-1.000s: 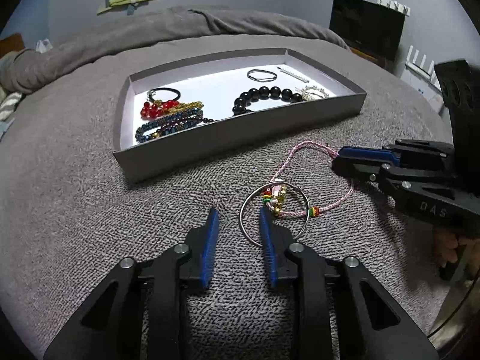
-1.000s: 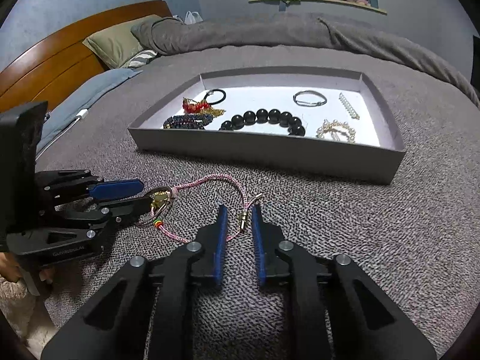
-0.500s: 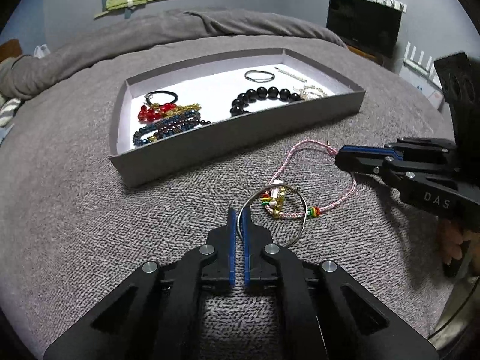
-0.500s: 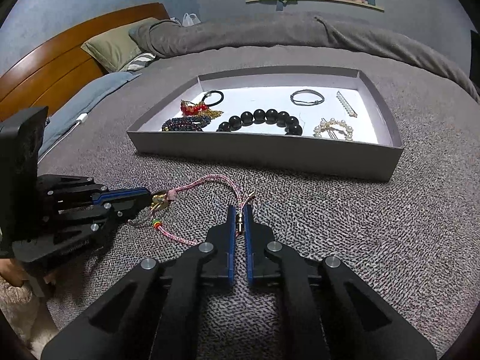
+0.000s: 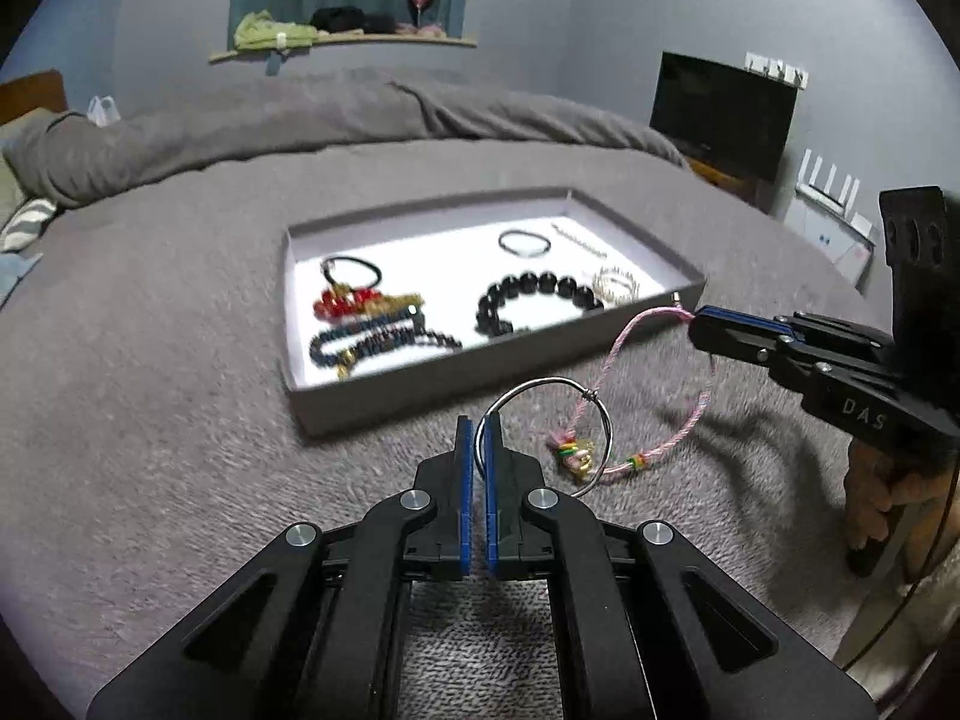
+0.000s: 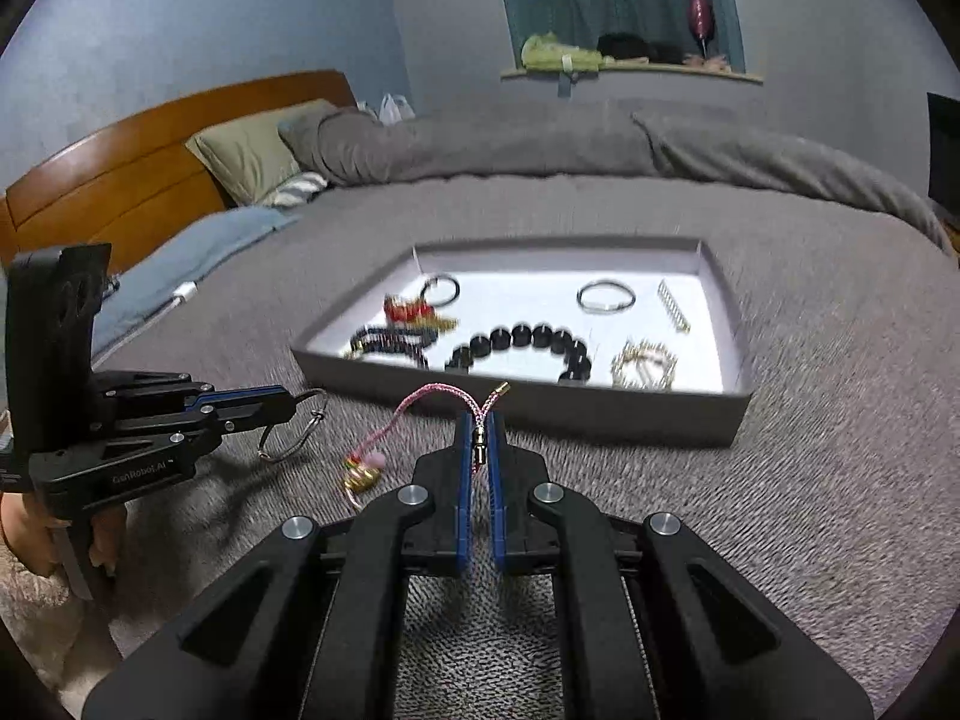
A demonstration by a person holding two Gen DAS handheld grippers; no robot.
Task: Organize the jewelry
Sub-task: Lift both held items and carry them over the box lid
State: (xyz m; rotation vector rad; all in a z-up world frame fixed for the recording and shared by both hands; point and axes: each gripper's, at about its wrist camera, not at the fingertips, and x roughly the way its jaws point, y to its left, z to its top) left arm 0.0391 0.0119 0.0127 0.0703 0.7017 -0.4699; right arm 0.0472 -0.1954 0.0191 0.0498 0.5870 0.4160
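Left gripper (image 5: 478, 432): blue pads pressed together on the rim of a silver ring bangle (image 5: 543, 432), which stands up off the bedcover from the pinch.
Right gripper (image 6: 478, 429): pads closed on the clasp end of a pink cord bracelet (image 6: 441, 399) — a small gold fitting pokes out past the tips.
Pink cord bracelet: strung in the air between the two grippers; in the left wrist view it loops from the right gripper's tips down through the silver ring, with coloured beads and a gold charm (image 6: 360, 477) hanging low near the cover.
Silver ring bangle: threaded with the pink cord, so the two pieces are tangled together, in front of the tray.
Tray (image 5: 420, 387): a shallow grey box with a white floor, lying on the grey bedcover (image 5: 150, 420) just beyond both grippers.
Tray contents: a black bead bracelet (image 5: 540, 294) in the middle; red beads (image 5: 342, 303) and a dark blue bead strand (image 5: 372, 339) at its left end; a black loop (image 5: 354, 270) behind those; a thin dark band (image 5: 524, 243) and a pale chain (image 5: 579, 240) toward the back; a pearly bracelet (image 5: 615, 285) at the right end.
Hands: a person's fingers (image 5: 870, 498) wrap the right gripper's handle — the left handle's hand shows only partly at the edge of the right wrist view.
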